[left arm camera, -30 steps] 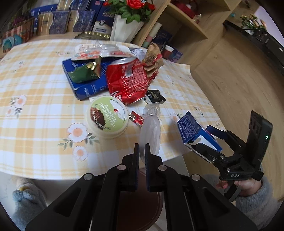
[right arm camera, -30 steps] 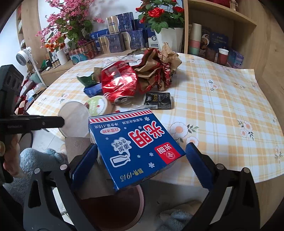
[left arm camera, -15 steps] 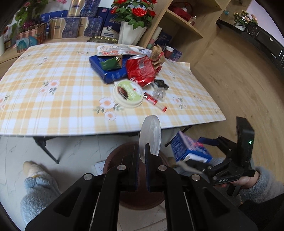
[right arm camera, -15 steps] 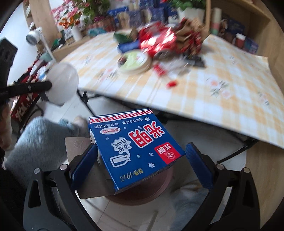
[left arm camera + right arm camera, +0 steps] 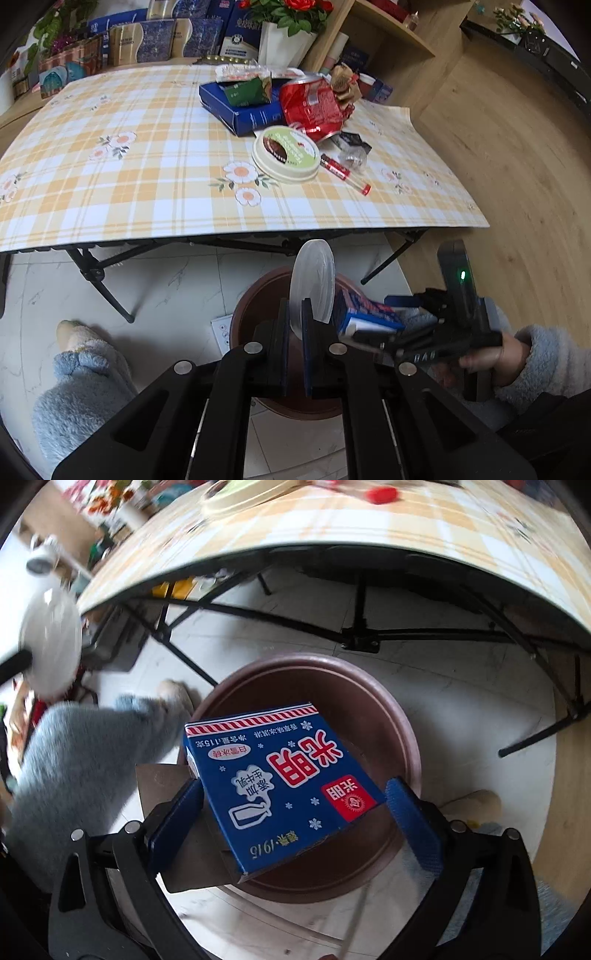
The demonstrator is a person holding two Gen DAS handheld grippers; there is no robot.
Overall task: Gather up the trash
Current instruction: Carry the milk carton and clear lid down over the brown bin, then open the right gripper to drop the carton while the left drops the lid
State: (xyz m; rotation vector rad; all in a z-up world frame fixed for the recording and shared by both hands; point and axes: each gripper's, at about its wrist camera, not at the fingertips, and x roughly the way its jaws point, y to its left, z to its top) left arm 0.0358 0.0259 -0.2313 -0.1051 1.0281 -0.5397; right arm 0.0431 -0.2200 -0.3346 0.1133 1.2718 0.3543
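Note:
My left gripper (image 5: pixel 294 325) is shut on a clear round plastic lid (image 5: pixel 312 285), held on edge above a brown round bin (image 5: pixel 243 314) on the floor. My right gripper (image 5: pixel 291 805) is shut on a blue carton (image 5: pixel 280 775) with red and white print, held over the bin's opening (image 5: pixel 384 716). The carton (image 5: pixel 364 314) and right gripper (image 5: pixel 402 314) also show in the left wrist view, right of the lid. The lid shows at the left edge of the right wrist view (image 5: pixel 50 642). More trash lies on the table: a red crushed bag (image 5: pixel 314 105), a round tub lid (image 5: pixel 286 153), a blue box (image 5: pixel 240 109).
The checked tablecloth table (image 5: pixel 129 166) stands beyond the bin on black folding legs (image 5: pixel 96 273). A small red tube (image 5: pixel 343 173) and a dark wrapper (image 5: pixel 354 142) lie near the tub lid. Fuzzy slippers (image 5: pixel 81 343) are left of the bin. Shelves and boxes stand behind.
Both grippers have dropped away from the table to floor level. The carton and the clear lid now hang over the brown bin, closer to each other.

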